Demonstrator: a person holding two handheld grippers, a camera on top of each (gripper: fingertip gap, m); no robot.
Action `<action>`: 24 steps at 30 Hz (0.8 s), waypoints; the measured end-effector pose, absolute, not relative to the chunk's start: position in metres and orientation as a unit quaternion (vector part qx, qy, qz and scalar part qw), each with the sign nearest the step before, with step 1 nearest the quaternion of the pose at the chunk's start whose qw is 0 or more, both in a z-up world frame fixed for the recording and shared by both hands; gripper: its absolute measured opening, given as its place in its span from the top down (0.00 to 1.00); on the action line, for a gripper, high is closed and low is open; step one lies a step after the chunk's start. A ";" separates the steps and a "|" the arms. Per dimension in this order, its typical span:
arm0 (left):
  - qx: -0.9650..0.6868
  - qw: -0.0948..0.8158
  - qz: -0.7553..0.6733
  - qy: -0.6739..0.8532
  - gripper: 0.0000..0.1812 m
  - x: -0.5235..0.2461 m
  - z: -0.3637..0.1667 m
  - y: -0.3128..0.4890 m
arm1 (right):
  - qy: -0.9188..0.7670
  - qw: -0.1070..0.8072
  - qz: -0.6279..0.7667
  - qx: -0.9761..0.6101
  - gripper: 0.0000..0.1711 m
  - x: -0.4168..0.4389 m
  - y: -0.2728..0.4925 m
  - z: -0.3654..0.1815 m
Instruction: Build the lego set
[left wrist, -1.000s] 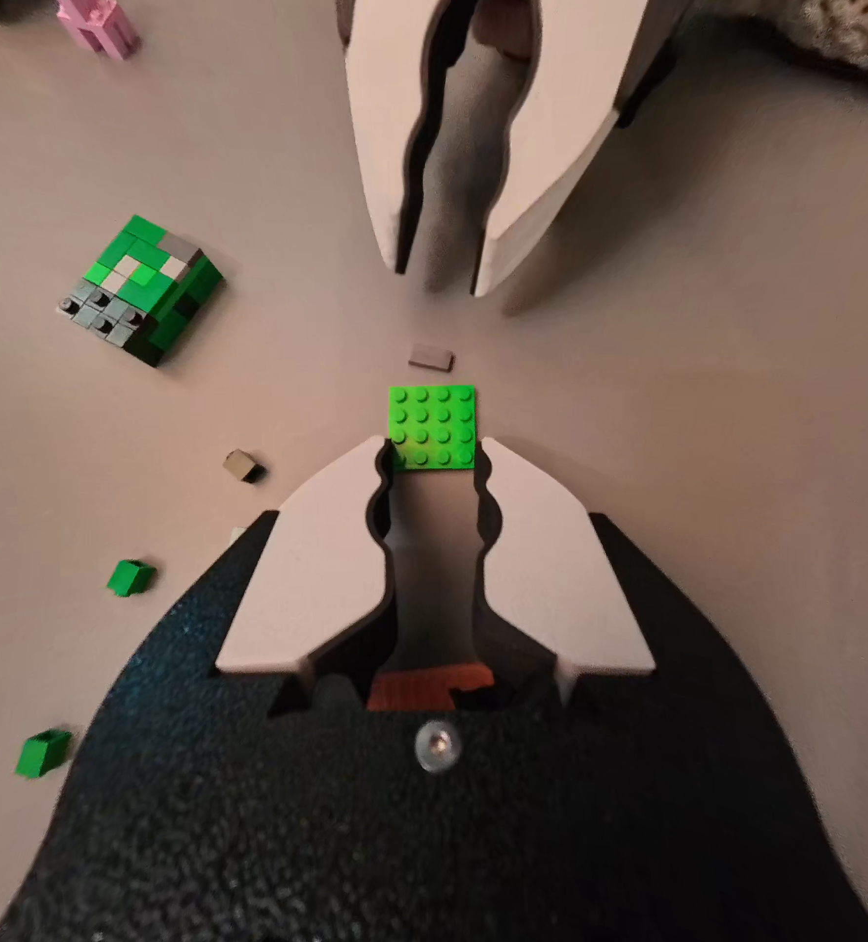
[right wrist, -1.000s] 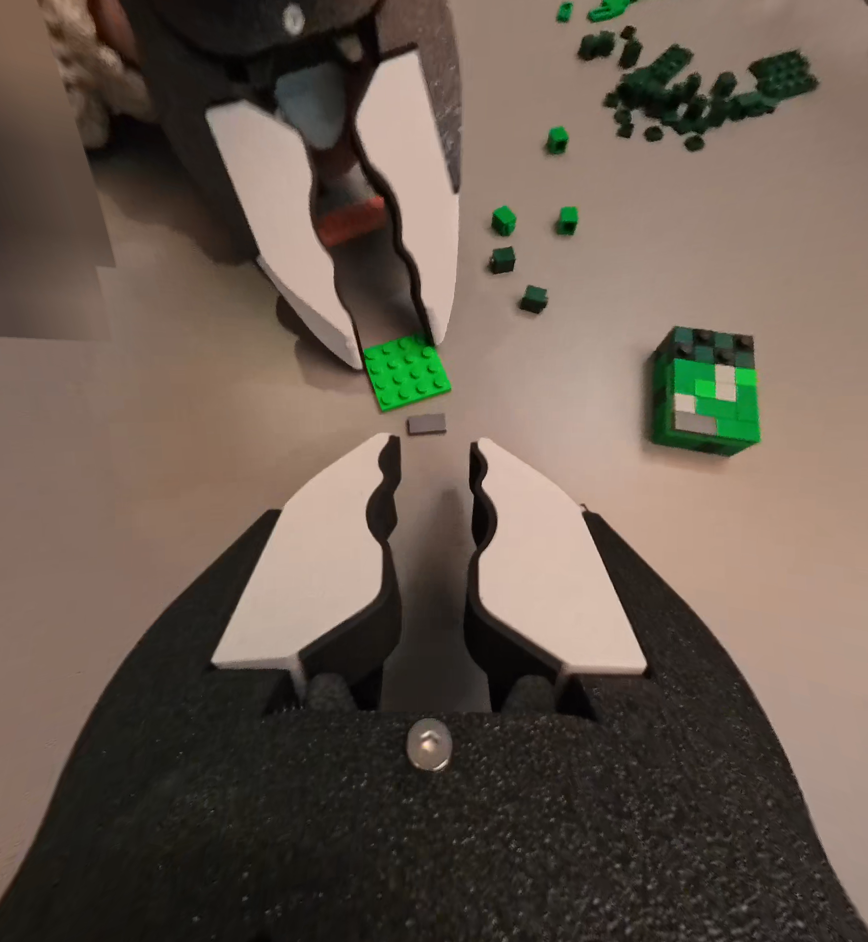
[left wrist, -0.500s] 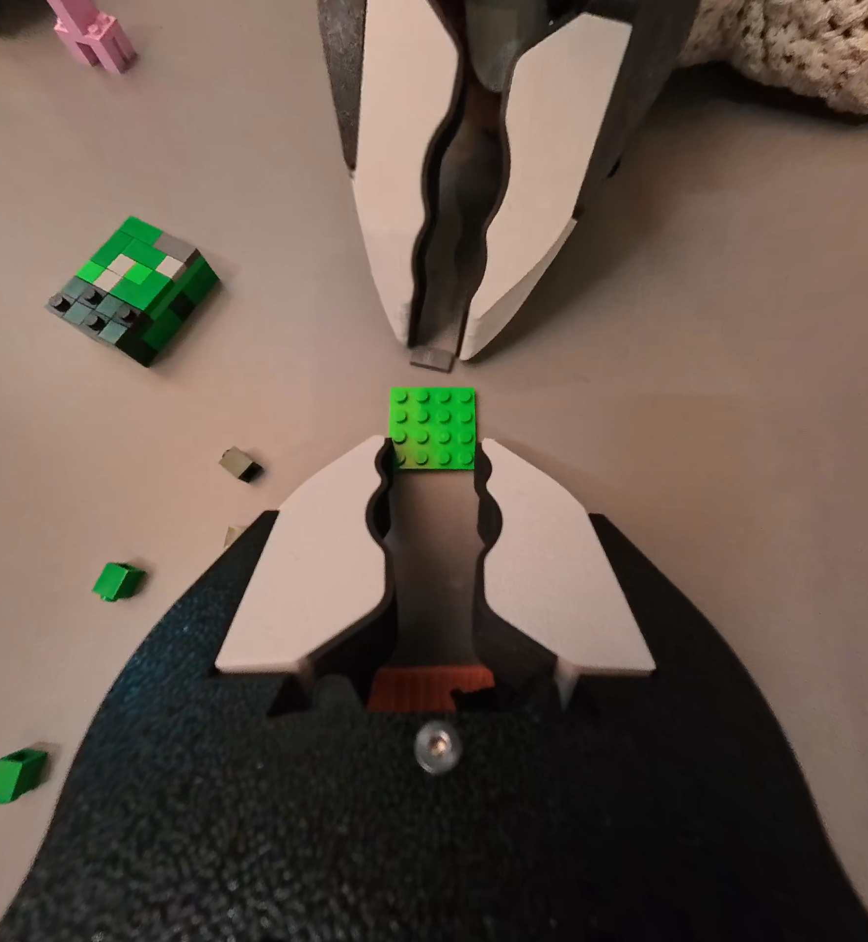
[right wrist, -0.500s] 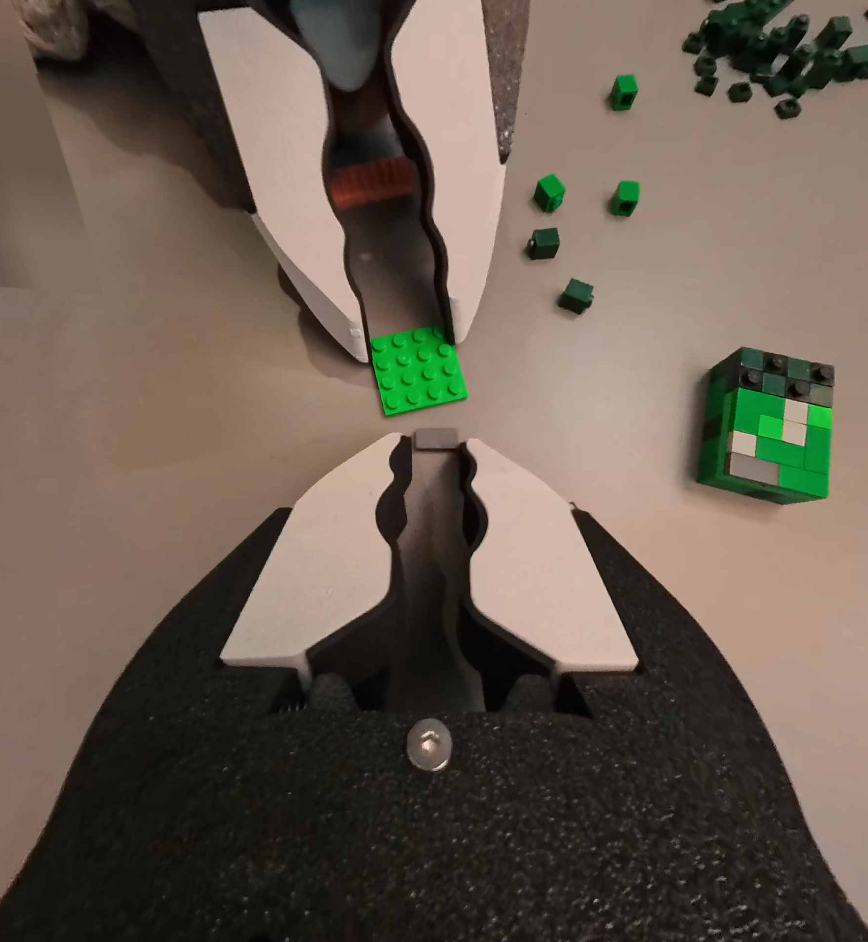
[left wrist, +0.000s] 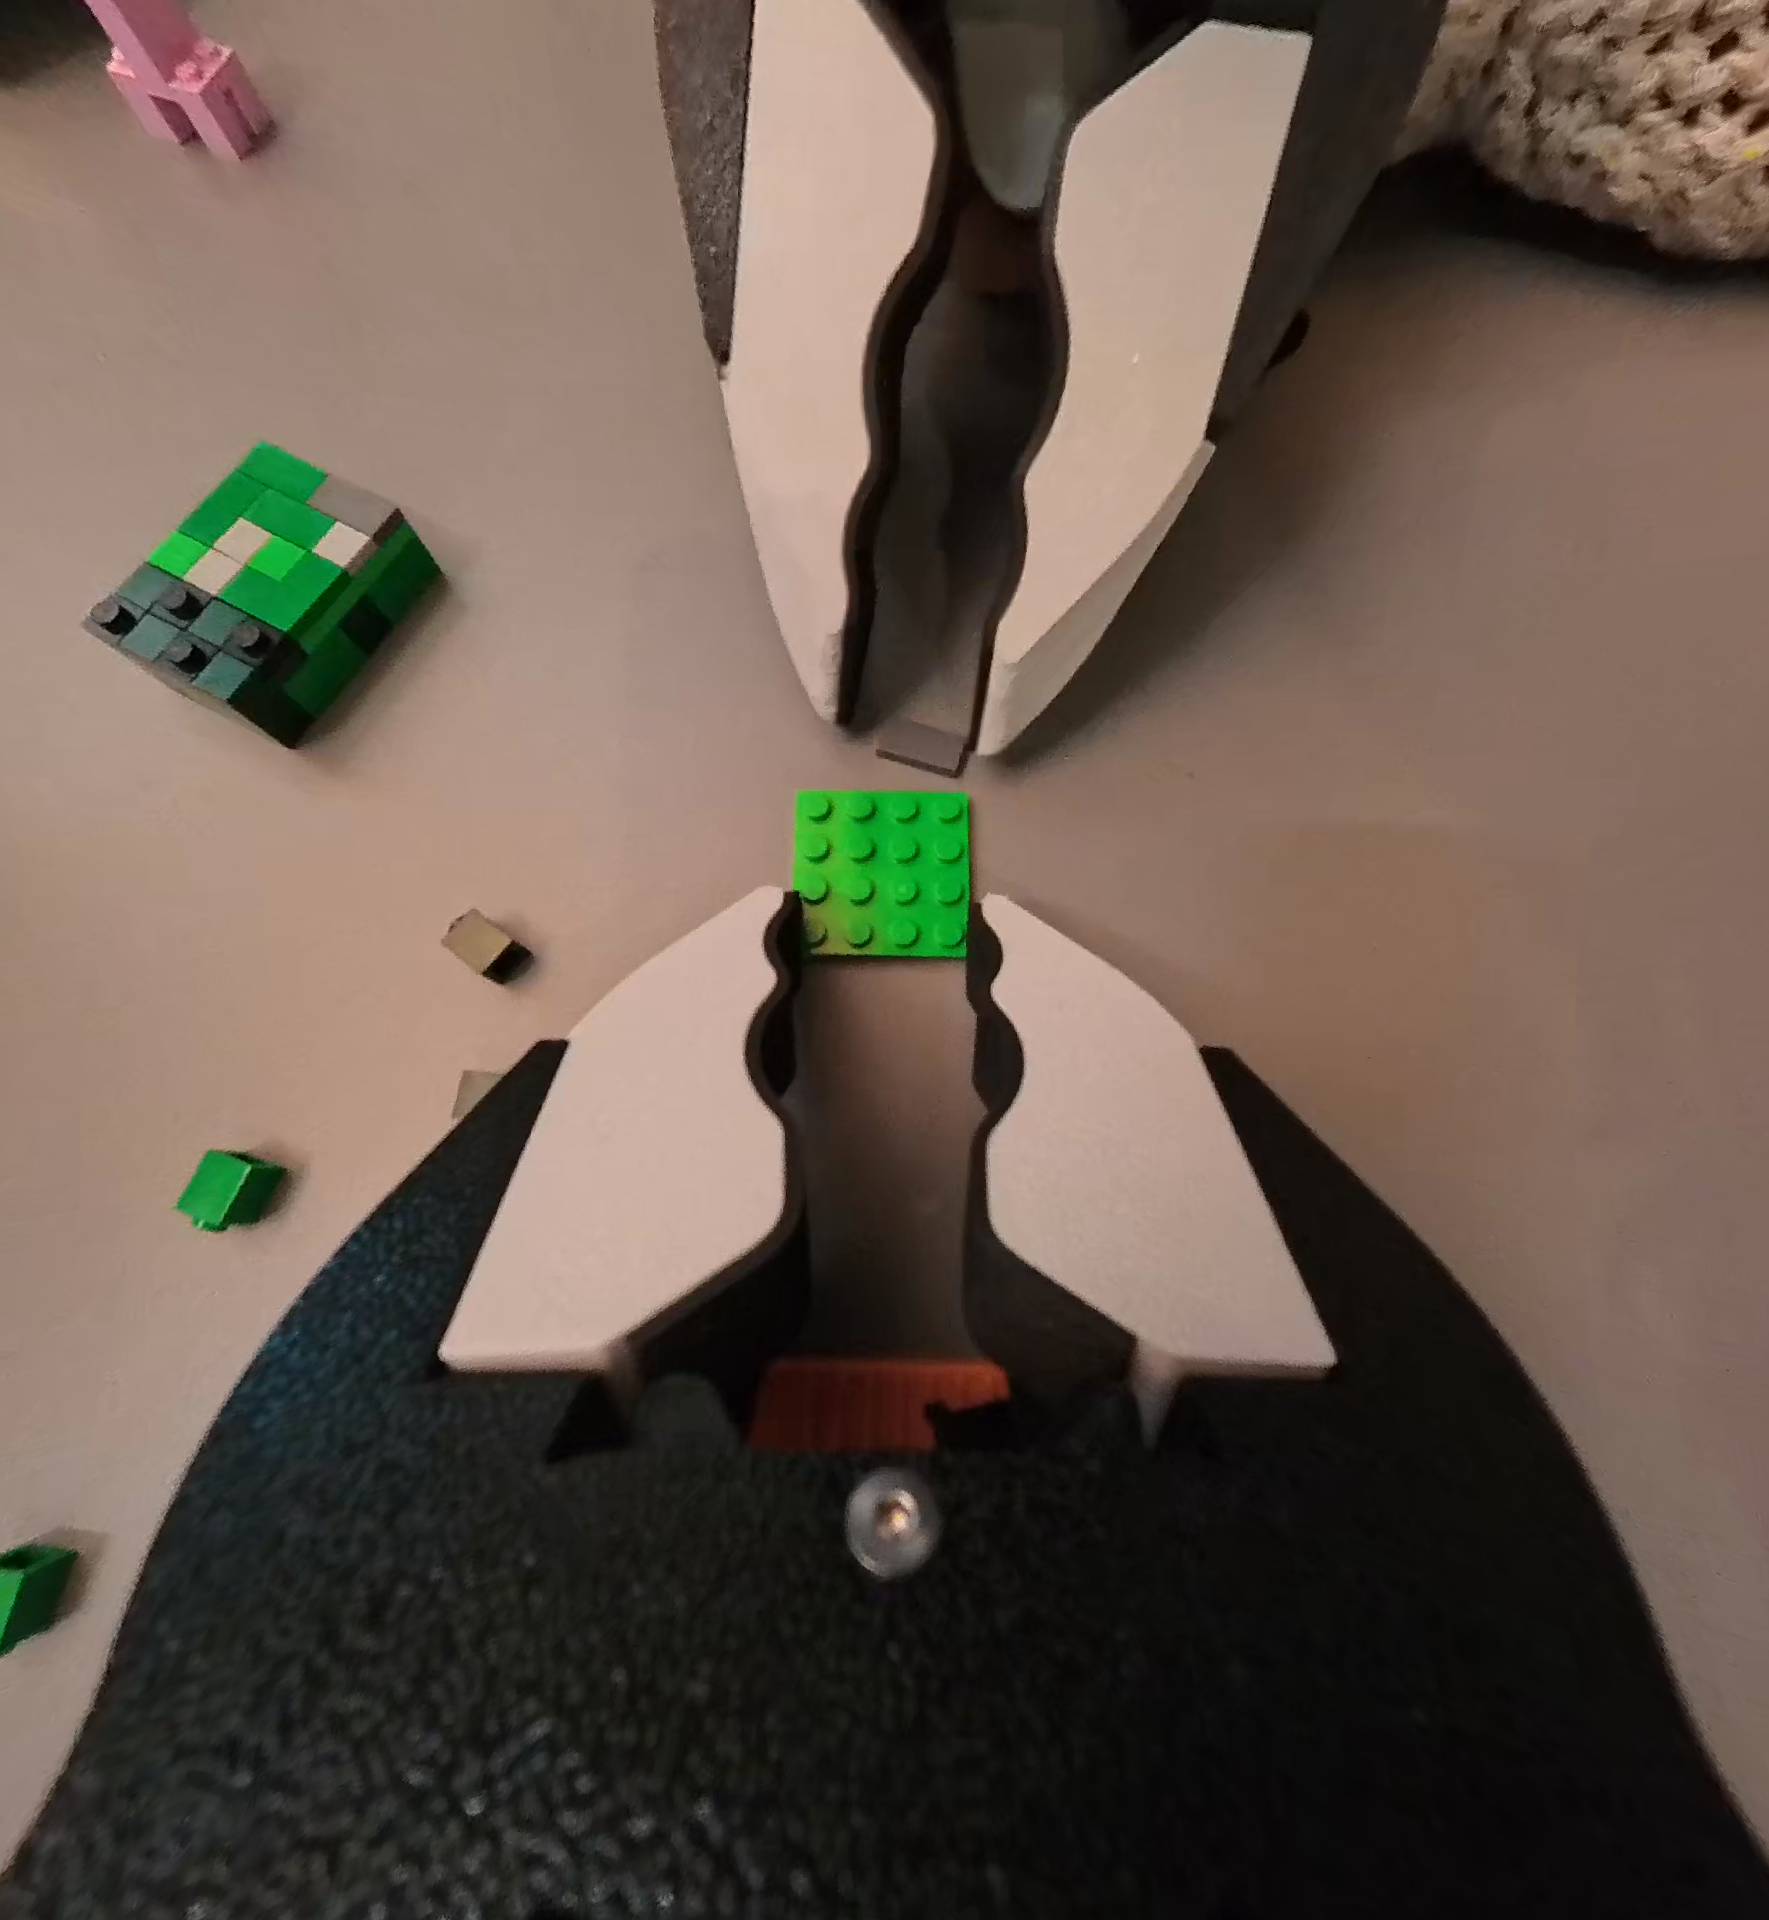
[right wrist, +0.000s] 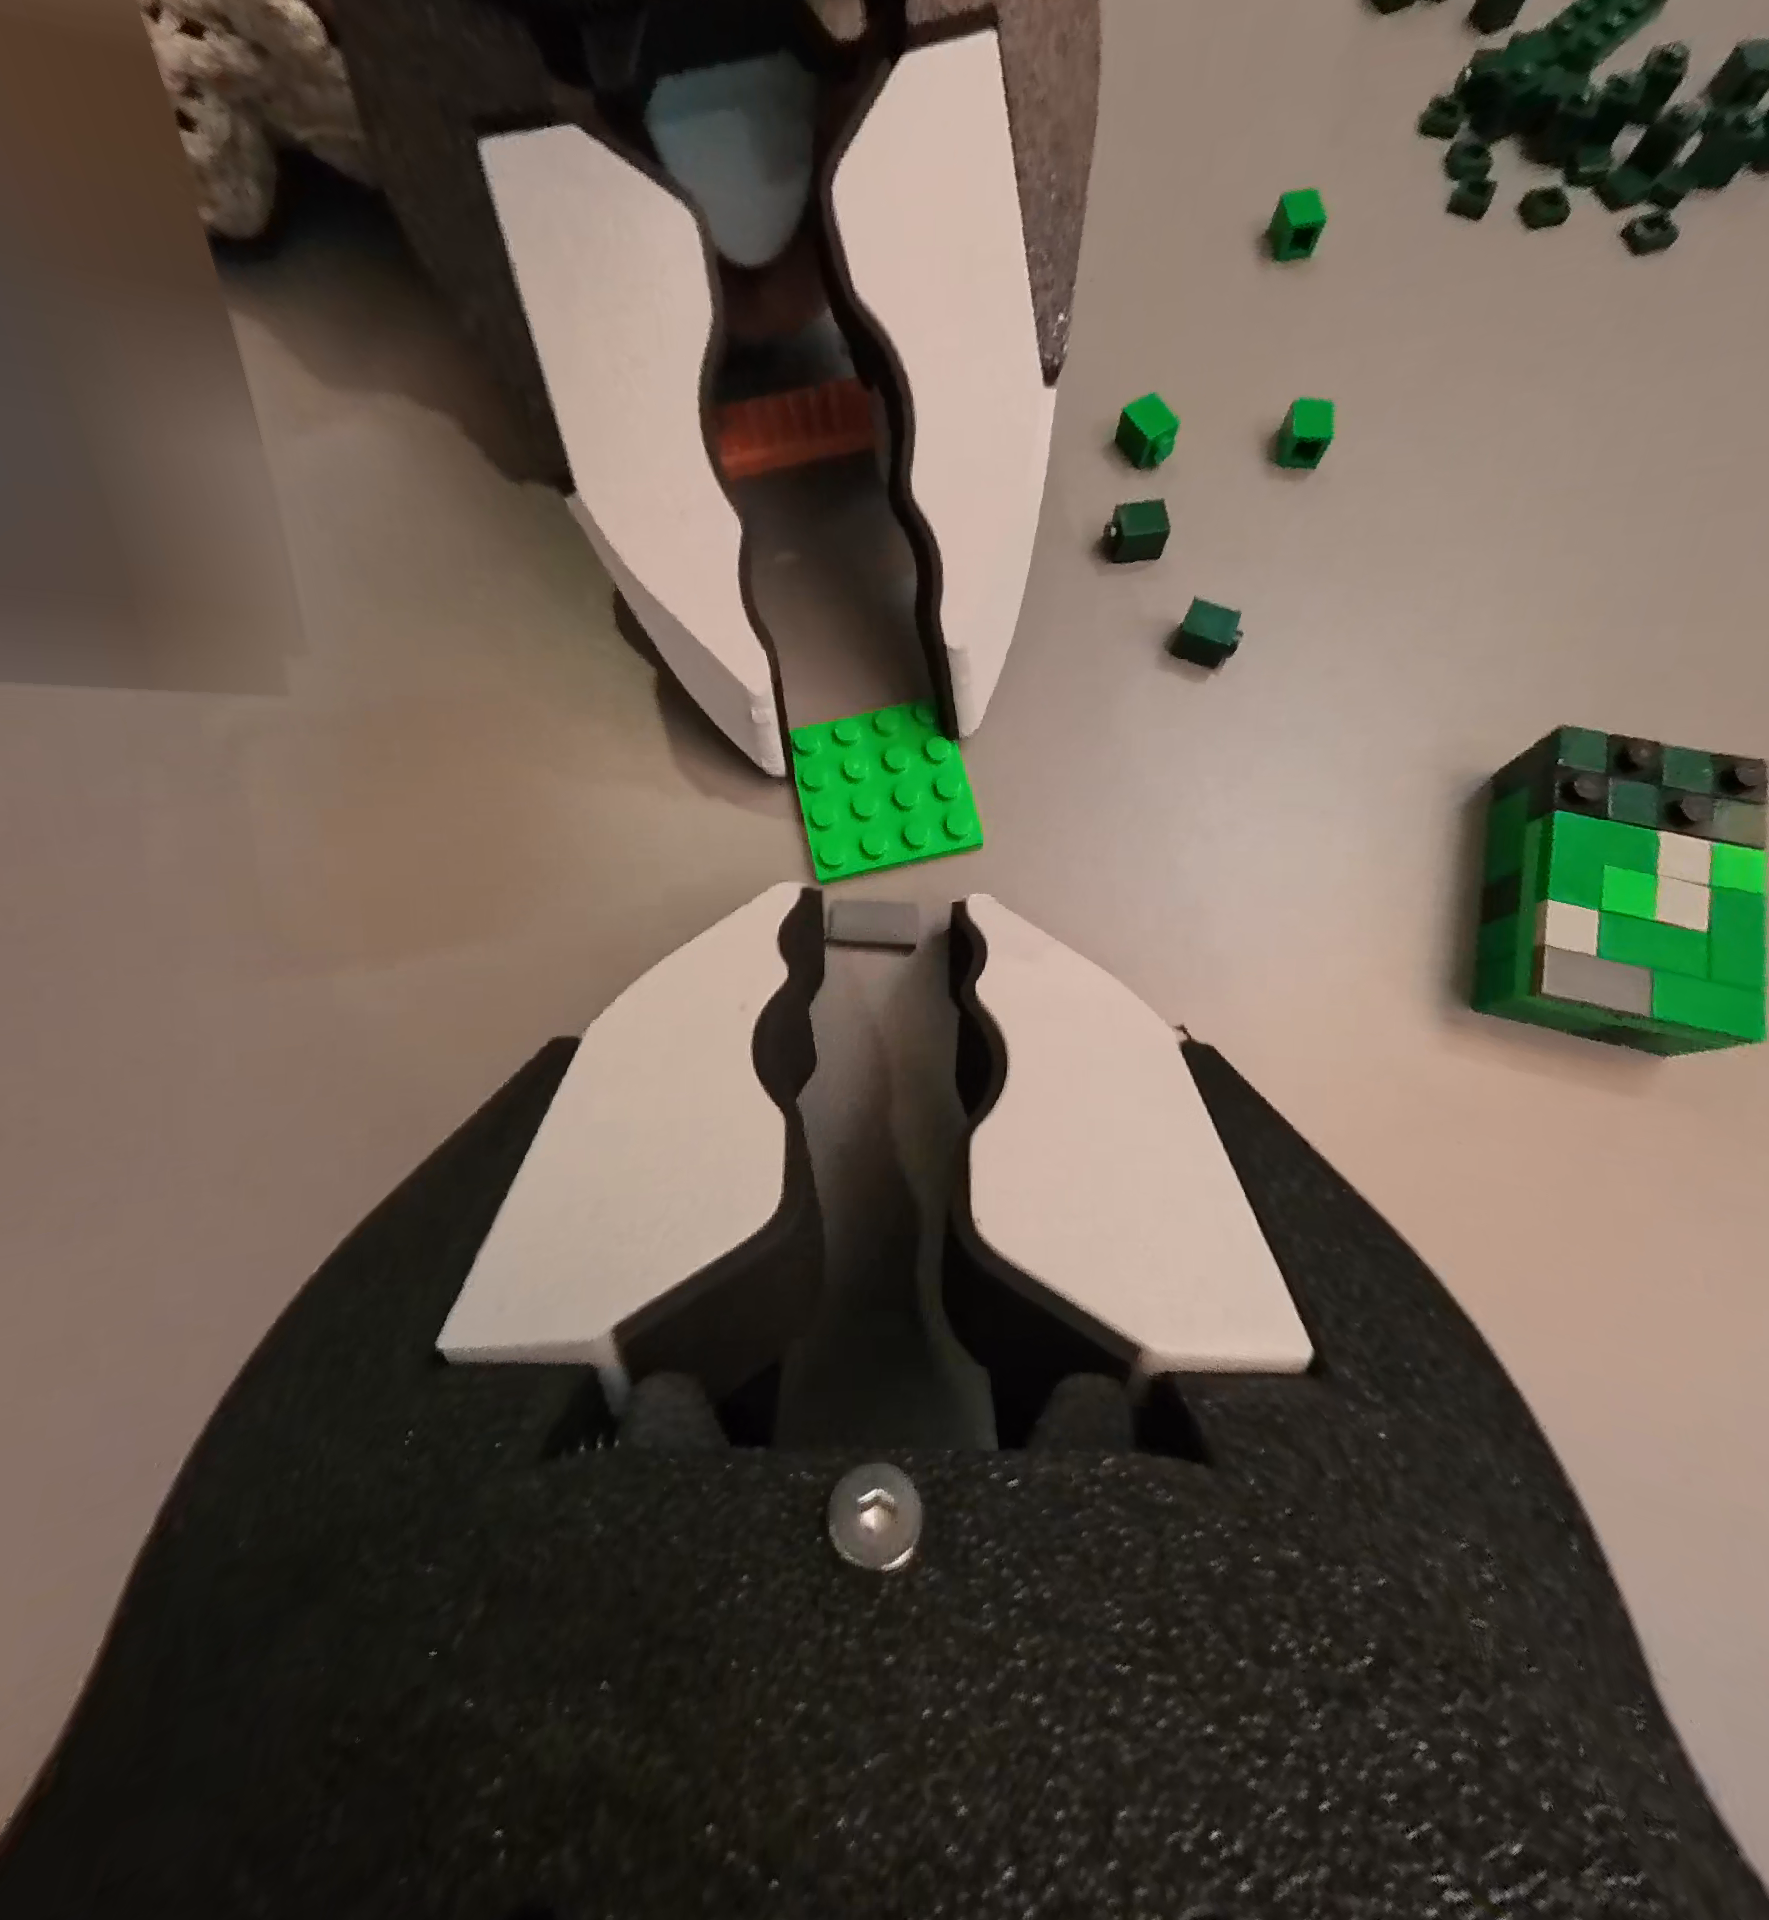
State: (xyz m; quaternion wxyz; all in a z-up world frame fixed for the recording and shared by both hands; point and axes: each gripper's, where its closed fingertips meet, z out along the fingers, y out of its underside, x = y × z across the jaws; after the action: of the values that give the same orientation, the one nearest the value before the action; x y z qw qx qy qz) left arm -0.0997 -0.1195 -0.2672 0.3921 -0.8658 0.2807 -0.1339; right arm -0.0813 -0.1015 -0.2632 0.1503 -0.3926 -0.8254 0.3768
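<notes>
My left gripper (left wrist: 882, 914) is shut on the near edge of a bright green square studded plate (left wrist: 882, 868), which lies flat at table level. It also shows in the right wrist view (right wrist: 885, 795), held by the left gripper (right wrist: 864, 717) opposite. A small flat grey tile (right wrist: 872, 923) lies on the table just short of the plate. My right gripper (right wrist: 880, 914) straddles the tile with narrow jaws and a small gap on one side. In the left wrist view the right gripper (left wrist: 916, 727) faces me with the tile (left wrist: 921, 750) at its tips.
A green-and-grey block build (right wrist: 1628, 894) stands right of the plate, also seen in the left wrist view (left wrist: 267, 592). Loose green bricks (right wrist: 1148, 431) and a dark green pile (right wrist: 1638, 114) lie beyond. A small dark brick (left wrist: 485, 943), green bricks (left wrist: 231, 1190), a pink piece (left wrist: 189, 88) and a knitted sleeve (left wrist: 1638, 114) show. Both grippers' tips are close together, under 4 cm apart.
My right gripper has moved forward to the grey tile and its jaws have narrowed around it. My left gripper and the green plate have stayed in place.
</notes>
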 end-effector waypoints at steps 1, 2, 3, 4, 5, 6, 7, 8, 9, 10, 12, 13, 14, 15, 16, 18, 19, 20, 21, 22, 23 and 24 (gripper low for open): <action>-0.866 0.392 -0.133 0.281 0.83 -0.100 -0.267 -0.120 | -0.824 0.154 0.368 -0.402 0.87 -0.083 -0.101 -0.264; -0.866 0.392 -0.134 0.281 0.83 -0.100 -0.267 -0.120 | -0.828 0.158 0.354 -0.405 0.87 -0.082 -0.099 -0.266; -0.866 0.393 -0.134 0.280 0.83 -0.100 -0.267 -0.120 | -0.835 0.162 0.339 -0.403 0.86 -0.080 -0.099 -0.268; -0.865 0.393 -0.135 0.280 0.83 -0.100 -0.267 -0.120 | -0.839 0.167 0.333 -0.396 0.86 -0.080 -0.101 -0.268; -0.865 0.393 -0.136 0.280 0.83 -0.100 -0.267 -0.120 | -0.842 0.165 0.332 -0.391 0.86 -0.078 -0.104 -0.268; -0.865 0.393 -0.136 0.280 0.83 -0.100 -0.267 -0.119 | -0.844 0.161 0.333 -0.389 0.86 -0.078 -0.106 -0.268; -0.865 0.393 -0.137 0.280 0.84 -0.100 -0.267 -0.120 | -0.843 0.163 0.333 -0.389 0.86 -0.078 -0.107 -0.268; -0.865 0.393 -0.137 0.280 0.83 -0.100 -0.267 -0.120 | -0.844 0.166 0.330 -0.389 0.88 -0.079 -0.106 -0.268; -0.865 0.393 -0.137 0.280 0.83 -0.100 -0.267 -0.120 | -0.845 0.169 0.325 -0.389 0.90 -0.080 -0.105 -0.269; -0.865 0.393 -0.137 0.280 0.83 -0.100 -0.267 -0.120 | -0.847 0.170 0.322 -0.387 0.91 -0.080 -0.104 -0.269; -0.865 0.392 -0.136 0.281 0.83 -0.100 -0.267 -0.120 | -0.847 0.169 0.324 -0.386 0.91 -0.080 -0.104 -0.269; -0.865 0.392 -0.136 0.281 0.83 -0.100 -0.267 -0.120 | -0.847 0.170 0.325 -0.386 0.91 -0.080 -0.104 -0.269; -0.865 0.393 -0.136 0.281 0.83 -0.100 -0.267 -0.120 | -0.847 0.170 0.325 -0.385 0.91 -0.080 -0.104 -0.269; -0.865 0.393 -0.136 0.281 0.83 -0.100 -0.267 -0.120 | -0.847 0.172 0.324 -0.383 0.91 -0.080 -0.103 -0.269; -0.865 0.392 -0.136 0.281 0.83 -0.100 -0.267 -0.120 | -0.848 0.176 0.323 -0.381 0.91 -0.080 -0.103 -0.269; -0.865 0.392 -0.136 0.282 0.83 -0.100 -0.267 -0.120 | -0.849 0.184 0.322 -0.376 0.91 -0.081 -0.103 -0.267; -0.865 0.392 -0.136 0.282 0.83 -0.100 -0.267 -0.120 | -0.849 0.186 0.326 -0.372 0.91 -0.082 -0.105 -0.266; -0.865 0.392 -0.136 0.282 0.83 -0.100 -0.267 -0.120 | -0.848 0.185 0.333 -0.369 0.91 -0.082 -0.108 -0.264; -0.865 0.392 -0.136 0.283 0.83 -0.100 -0.267 -0.120 | -0.847 0.184 0.339 -0.365 0.91 -0.082 -0.110 -0.262; -0.864 0.393 -0.136 0.284 0.83 -0.100 -0.267 -0.120 | -0.848 0.182 0.343 -0.360 0.91 -0.083 -0.112 -0.261; -0.864 0.393 -0.137 0.284 0.83 -0.100 -0.267 -0.120 | -0.850 0.182 0.345 -0.355 0.91 -0.083 -0.113 -0.260; -0.863 0.393 -0.137 0.285 0.83 -0.100 -0.267 -0.120 | -0.852 0.181 0.344 -0.351 0.91 -0.084 -0.114 -0.261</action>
State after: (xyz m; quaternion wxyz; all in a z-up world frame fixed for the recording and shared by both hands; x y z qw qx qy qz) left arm -0.0998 -0.1197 -0.2673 0.3930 -0.8634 0.2851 -0.1374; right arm -0.0841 -0.1142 -0.2605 0.1813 -0.3508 -0.8521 0.3436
